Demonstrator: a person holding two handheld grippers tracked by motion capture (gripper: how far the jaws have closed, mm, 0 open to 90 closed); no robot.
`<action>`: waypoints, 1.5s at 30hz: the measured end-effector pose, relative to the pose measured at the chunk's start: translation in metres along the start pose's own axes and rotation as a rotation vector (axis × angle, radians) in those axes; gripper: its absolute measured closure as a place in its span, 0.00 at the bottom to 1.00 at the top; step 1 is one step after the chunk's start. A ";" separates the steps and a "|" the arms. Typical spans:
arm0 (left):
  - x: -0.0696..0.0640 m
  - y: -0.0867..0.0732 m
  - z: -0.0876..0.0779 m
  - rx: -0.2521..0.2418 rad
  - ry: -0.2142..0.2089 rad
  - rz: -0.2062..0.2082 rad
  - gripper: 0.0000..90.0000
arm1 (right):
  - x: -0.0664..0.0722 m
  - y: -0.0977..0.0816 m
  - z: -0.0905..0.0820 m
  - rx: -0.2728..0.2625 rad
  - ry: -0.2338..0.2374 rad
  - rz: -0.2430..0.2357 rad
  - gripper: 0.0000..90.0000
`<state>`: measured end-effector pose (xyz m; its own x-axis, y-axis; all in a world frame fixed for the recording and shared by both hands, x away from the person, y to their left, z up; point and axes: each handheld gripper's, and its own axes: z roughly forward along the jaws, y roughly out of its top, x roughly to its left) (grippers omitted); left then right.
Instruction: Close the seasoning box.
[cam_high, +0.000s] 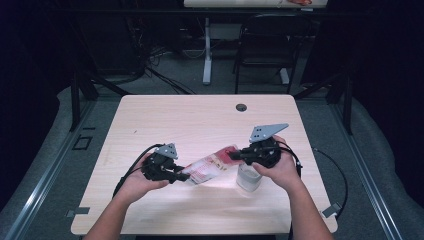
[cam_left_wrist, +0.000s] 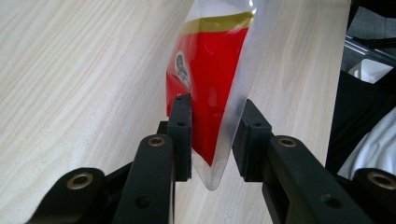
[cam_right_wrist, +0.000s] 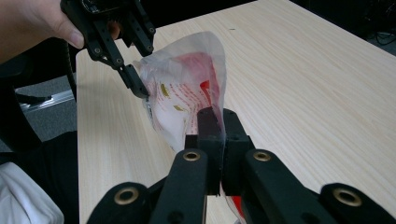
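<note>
A clear plastic pouch (cam_high: 212, 165) with red print hangs just above the light wooden table (cam_high: 200, 120), stretched between both grippers. My left gripper (cam_high: 182, 176) is shut on its lower left end. In the left gripper view the pads (cam_left_wrist: 181, 126) press the pouch's corner (cam_left_wrist: 210, 70) from both sides. My right gripper (cam_high: 235, 156) is shut on the upper right end. In the right gripper view its jaws (cam_right_wrist: 219, 121) pinch the thin film of the pouch (cam_right_wrist: 187, 93), and farther off the left gripper (cam_right_wrist: 140, 88) bites the opposite edge.
A clear round container (cam_high: 248, 179) stands on the table under the right hand. A cable hole (cam_high: 241, 107) sits near the table's far edge. Beyond the table are a black chair (cam_high: 267, 45) and a white desk leg (cam_high: 207, 50).
</note>
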<state>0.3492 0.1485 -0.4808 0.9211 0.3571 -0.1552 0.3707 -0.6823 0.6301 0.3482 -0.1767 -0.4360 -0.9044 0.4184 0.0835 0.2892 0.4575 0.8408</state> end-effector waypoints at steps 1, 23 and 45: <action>0.000 0.000 0.000 0.002 0.002 0.002 0.80 | 0.000 -0.001 0.000 -0.001 0.001 0.003 0.99; -0.005 0.018 -0.027 0.036 0.003 0.019 0.81 | 0.001 -0.010 -0.008 -0.056 0.016 0.052 0.99; -0.003 0.031 -0.045 0.014 0.019 0.012 0.82 | -0.002 -0.017 -0.009 -0.059 0.004 0.070 0.99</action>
<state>0.3524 0.1549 -0.4268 0.9230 0.3609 -0.1337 0.3619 -0.6954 0.6209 0.3428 -0.1923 -0.4454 -0.8840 0.4447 0.1446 0.3326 0.3806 0.8629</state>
